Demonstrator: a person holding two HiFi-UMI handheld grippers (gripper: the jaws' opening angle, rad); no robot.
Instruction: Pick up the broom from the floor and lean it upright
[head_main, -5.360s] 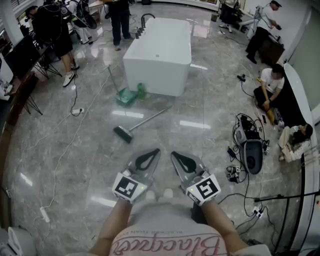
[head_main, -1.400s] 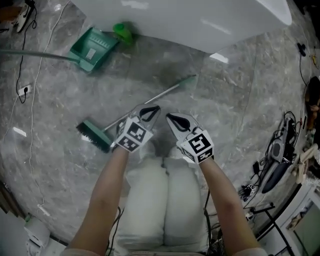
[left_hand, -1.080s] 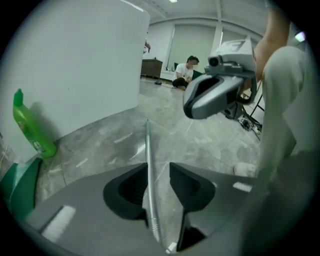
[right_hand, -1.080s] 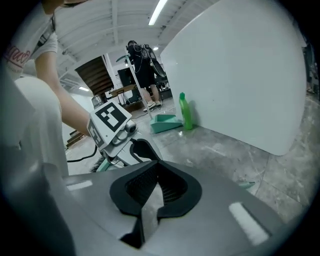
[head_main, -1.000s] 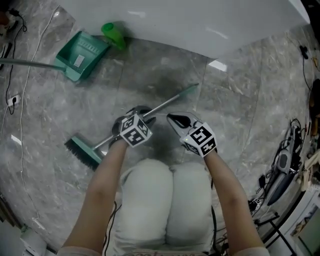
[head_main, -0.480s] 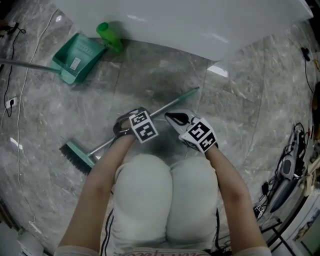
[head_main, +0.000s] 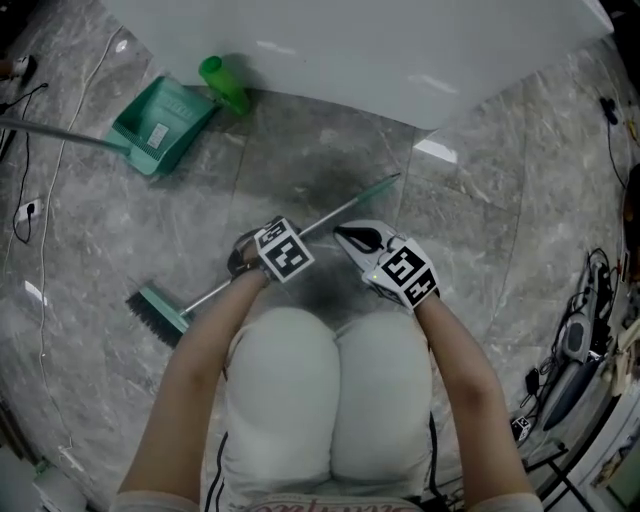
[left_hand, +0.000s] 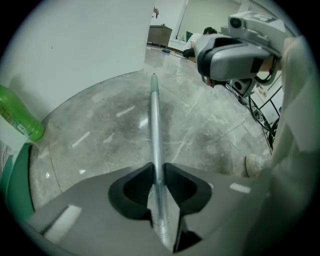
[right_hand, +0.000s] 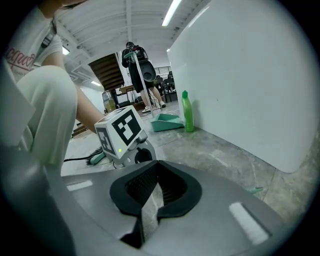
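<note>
The broom lies flat on the grey marble floor, its green brush head (head_main: 157, 312) at the lower left and its metal handle (head_main: 332, 211) running up to the right. My left gripper (head_main: 243, 262) points steeply down over the middle of the handle. In the left gripper view the handle (left_hand: 154, 117) runs between the jaws; they have just been closing, and the pads (left_hand: 141, 186) now press on both its sides. My right gripper (head_main: 341, 235) hovers just right of the handle, shut on nothing (right_hand: 154, 168). The right gripper view shows the left gripper's marker cube (right_hand: 122, 131).
The white bathtub (head_main: 350, 45) fills the top of the head view. A green dustpan (head_main: 160, 120) with a long handle and a green bottle (head_main: 225, 85) lie by it on the left. Cables and gear (head_main: 580, 340) sit far right. A person (right_hand: 137, 65) stands in the distance.
My left gripper has sunk onto the broom handle and its jaws have closed around it. The right gripper has stayed where it was.
</note>
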